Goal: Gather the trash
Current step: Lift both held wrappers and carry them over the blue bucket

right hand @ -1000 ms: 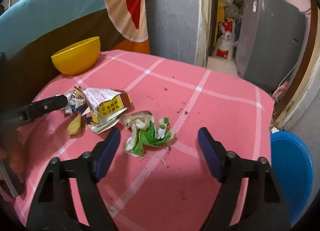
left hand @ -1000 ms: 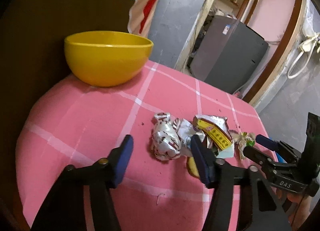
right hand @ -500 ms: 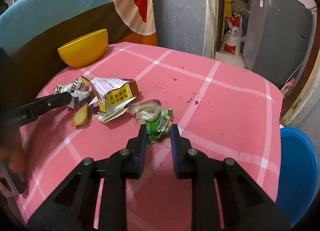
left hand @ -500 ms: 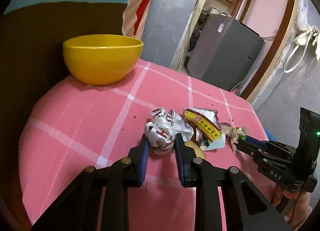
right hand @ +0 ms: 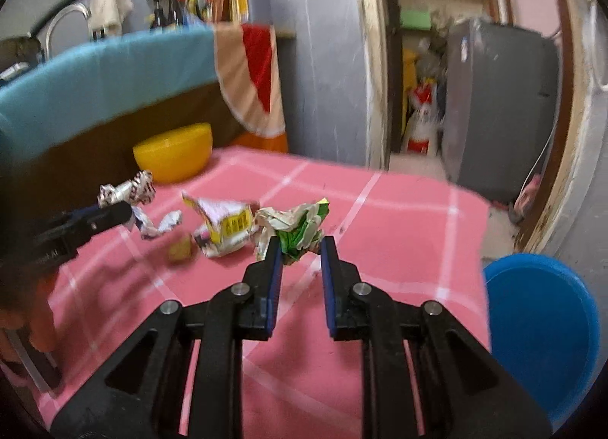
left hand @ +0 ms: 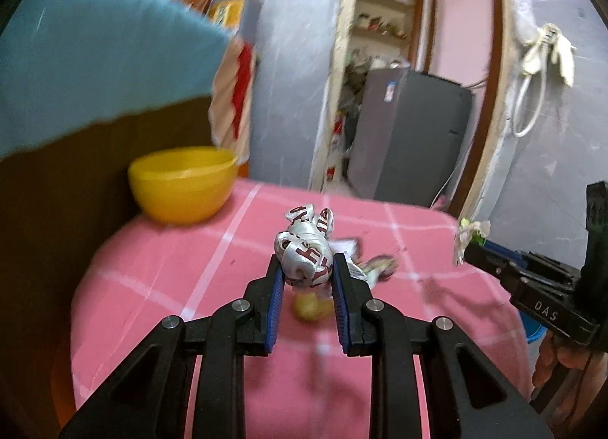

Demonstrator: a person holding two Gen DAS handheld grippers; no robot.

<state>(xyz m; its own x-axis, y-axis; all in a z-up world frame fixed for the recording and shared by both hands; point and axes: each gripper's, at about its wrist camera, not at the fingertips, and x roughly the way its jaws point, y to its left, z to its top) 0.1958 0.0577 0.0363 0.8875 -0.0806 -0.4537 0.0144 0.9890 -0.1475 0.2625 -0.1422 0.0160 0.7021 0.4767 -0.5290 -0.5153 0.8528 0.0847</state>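
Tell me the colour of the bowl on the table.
The bowl is plain yellow, seen best in the left wrist view.

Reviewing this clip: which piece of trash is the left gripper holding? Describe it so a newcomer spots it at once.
Start at the pink checked table with the yellow bowl. The left gripper is shut on a crumpled silver wrapper with dark red print. The right gripper holds a green-and-white wad instead.

On the pink cloth we count four scraps: two crumpled wrappers (left hand: 307, 253) (right hand: 300, 228), one torn carton (right hand: 224, 228), one yellowish lump (right hand: 181, 251); one yellow bowl (right hand: 173, 152); one blue bin (right hand: 539, 329).
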